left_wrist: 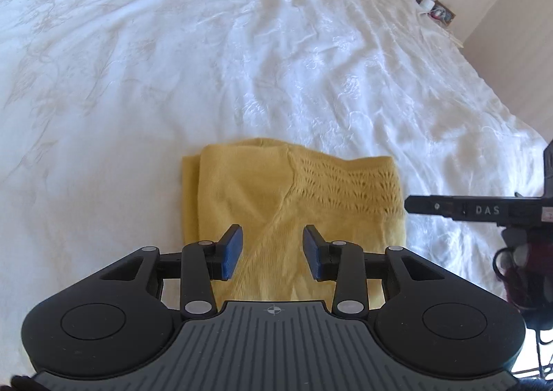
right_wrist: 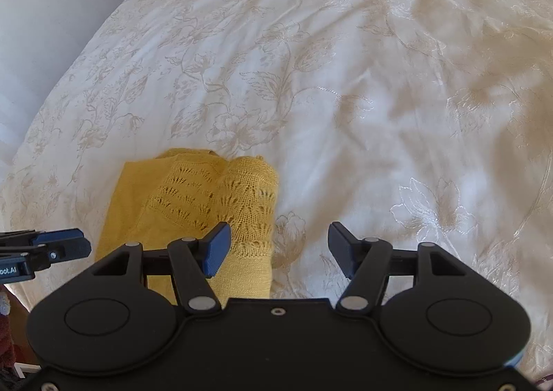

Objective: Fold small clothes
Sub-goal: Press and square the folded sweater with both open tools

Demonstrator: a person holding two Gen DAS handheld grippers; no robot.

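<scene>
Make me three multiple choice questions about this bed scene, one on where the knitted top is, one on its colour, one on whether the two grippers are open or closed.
1. Where does the knitted top lie?
A. On the white bedspread
B. On a wooden floor
C. Inside a basket

2. What colour is the top?
A. Red
B. Yellow
C. Navy

3. How do the two grippers stand?
A. Both clamped on the top
B. One clamped, one open
C. Both open, nothing pinched

Answers:
1. A, the knitted top rests folded on the bedspread, which surrounds it on all visible sides.
2. B, the knit is yellow in both wrist views.
3. C, the left gripper and the right gripper each show a clear gap between their blue pads, with no cloth caught between them.
</scene>
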